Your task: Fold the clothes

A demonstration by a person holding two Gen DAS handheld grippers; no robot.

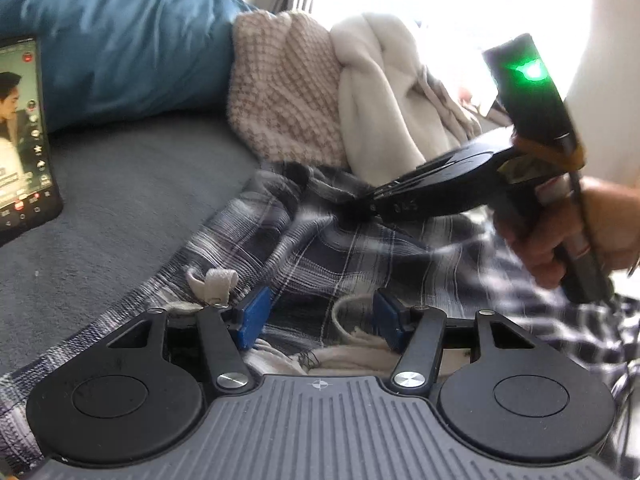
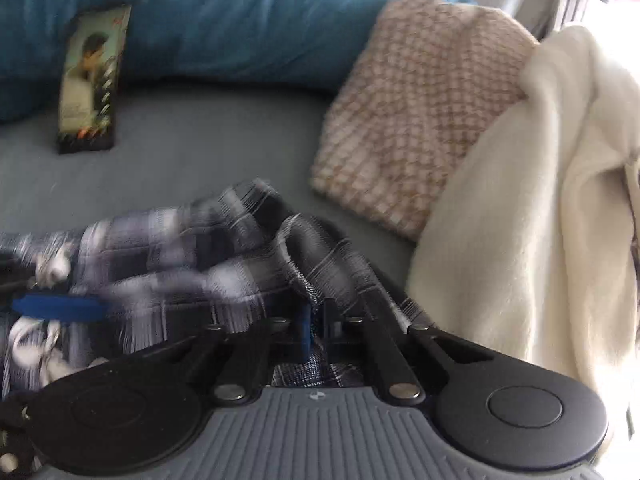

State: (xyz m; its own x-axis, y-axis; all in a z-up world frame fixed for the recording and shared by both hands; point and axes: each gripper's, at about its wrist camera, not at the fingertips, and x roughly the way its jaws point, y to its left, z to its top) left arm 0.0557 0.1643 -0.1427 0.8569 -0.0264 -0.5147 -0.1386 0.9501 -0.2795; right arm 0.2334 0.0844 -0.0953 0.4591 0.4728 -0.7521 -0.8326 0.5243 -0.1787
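On one grey bed (image 2: 192, 148), right gripper (image 2: 316, 332) pinches one plaid garment (image 2: 224, 264); left gripper (image 1: 316, 316) gapes.

Navy-and-white plaid shirt (image 1: 320, 240) on a grey bed (image 1: 120, 200); blue pillow (image 1: 120, 40); beige-and-white checked knit (image 1: 284, 92); cream blanket (image 2: 520, 220); blue pads (image 1: 256, 316).
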